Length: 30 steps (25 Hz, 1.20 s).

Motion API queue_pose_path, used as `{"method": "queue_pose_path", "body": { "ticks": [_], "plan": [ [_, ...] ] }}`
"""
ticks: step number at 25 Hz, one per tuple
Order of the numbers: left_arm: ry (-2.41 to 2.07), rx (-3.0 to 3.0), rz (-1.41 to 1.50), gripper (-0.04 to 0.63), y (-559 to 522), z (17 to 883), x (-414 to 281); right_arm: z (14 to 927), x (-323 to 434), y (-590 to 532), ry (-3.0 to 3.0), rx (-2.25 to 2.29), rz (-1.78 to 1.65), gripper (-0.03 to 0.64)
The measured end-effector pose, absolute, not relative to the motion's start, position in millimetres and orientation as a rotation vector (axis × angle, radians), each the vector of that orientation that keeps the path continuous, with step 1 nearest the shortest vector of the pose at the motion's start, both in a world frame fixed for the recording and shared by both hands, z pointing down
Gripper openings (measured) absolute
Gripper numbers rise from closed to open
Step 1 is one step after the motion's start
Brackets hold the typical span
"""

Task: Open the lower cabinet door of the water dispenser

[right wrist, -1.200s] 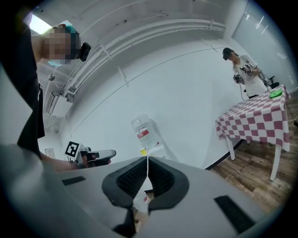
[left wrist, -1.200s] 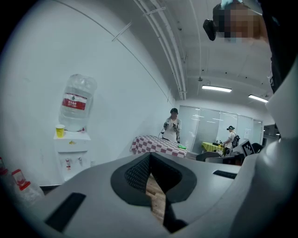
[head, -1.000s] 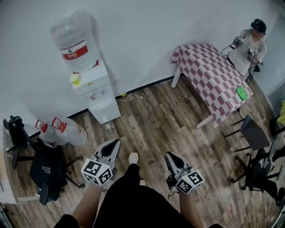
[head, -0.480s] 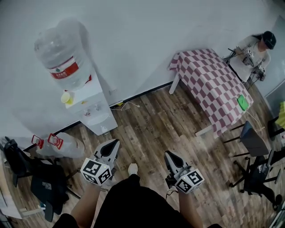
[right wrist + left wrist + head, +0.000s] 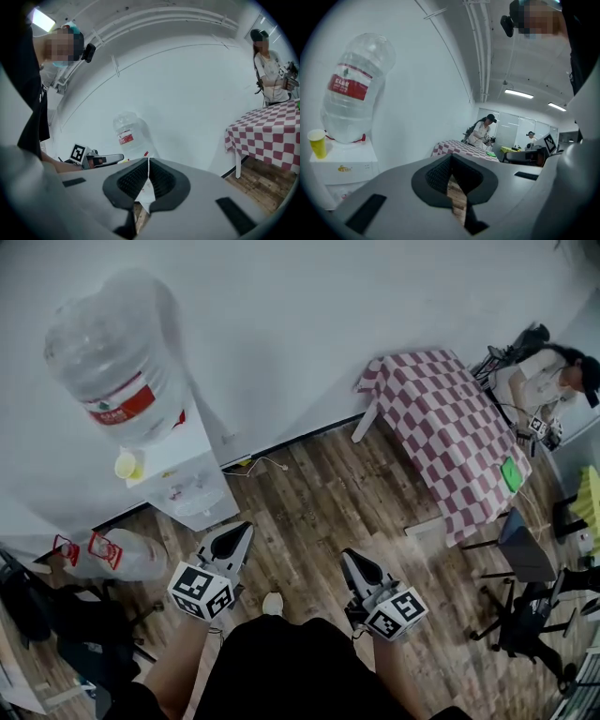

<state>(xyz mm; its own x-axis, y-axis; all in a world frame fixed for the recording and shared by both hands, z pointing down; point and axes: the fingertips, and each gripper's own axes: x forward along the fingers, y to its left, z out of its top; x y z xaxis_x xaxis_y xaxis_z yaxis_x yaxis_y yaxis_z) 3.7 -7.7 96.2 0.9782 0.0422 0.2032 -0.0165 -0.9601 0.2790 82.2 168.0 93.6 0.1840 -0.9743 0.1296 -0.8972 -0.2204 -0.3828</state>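
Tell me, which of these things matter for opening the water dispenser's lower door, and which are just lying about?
For the job:
- water dispenser
- left gripper and right gripper, both shut and empty

Just lying about:
- yellow cup on the dispenser's top
- spare bottle on the floor
- checked table

White box-shaped floor water dispenser stands upright on wood-plank floor, back to white wall, upper left in head view. Large clear plastic bottle w/ red label sits inverted on top. Taps in front recess. Lower cabinet door below taps looks flush w/ body, shut; seen steeply from above, little detail.
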Motion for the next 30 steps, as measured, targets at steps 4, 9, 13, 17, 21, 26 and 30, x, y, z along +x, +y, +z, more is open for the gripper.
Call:
{"method": "queue_pose_path", "body": {
  "ticks": [4,9,13,17,21,26,30],
  "plan": [
    [-0.023,2.826,0.26,0.014,-31,97,6,95,91,147,1.839,-2.219,-0.539,0.025],
    [-0.146,2.823,0.234,0.014,-59,100,-3,100,104,115,1.927,-2.164,-0.575,0.025],
    [-0.329,2.787,0.225,0.014,-81,108,-27,96,110,80,2.053,-2.065,-0.579,0.025],
    [-0.532,2.744,0.204,0.014,-98,111,-44,96,114,47,2.2,-1.93,-0.581,0.025],
    [-0.741,2.697,0.192,0.014,-96,113,-49,104,124,27,2.368,-1.758,-0.608,0.025],
    [-0.94,2.568,0.126,0.014,-72,111,-28,110,152,24,2.542,-1.533,-0.673,0.025],
    [-1.039,2.501,0.117,0.014,-42,115,-4,124,185,32,2.621,-1.442,-0.699,0.025]
  ]
}}
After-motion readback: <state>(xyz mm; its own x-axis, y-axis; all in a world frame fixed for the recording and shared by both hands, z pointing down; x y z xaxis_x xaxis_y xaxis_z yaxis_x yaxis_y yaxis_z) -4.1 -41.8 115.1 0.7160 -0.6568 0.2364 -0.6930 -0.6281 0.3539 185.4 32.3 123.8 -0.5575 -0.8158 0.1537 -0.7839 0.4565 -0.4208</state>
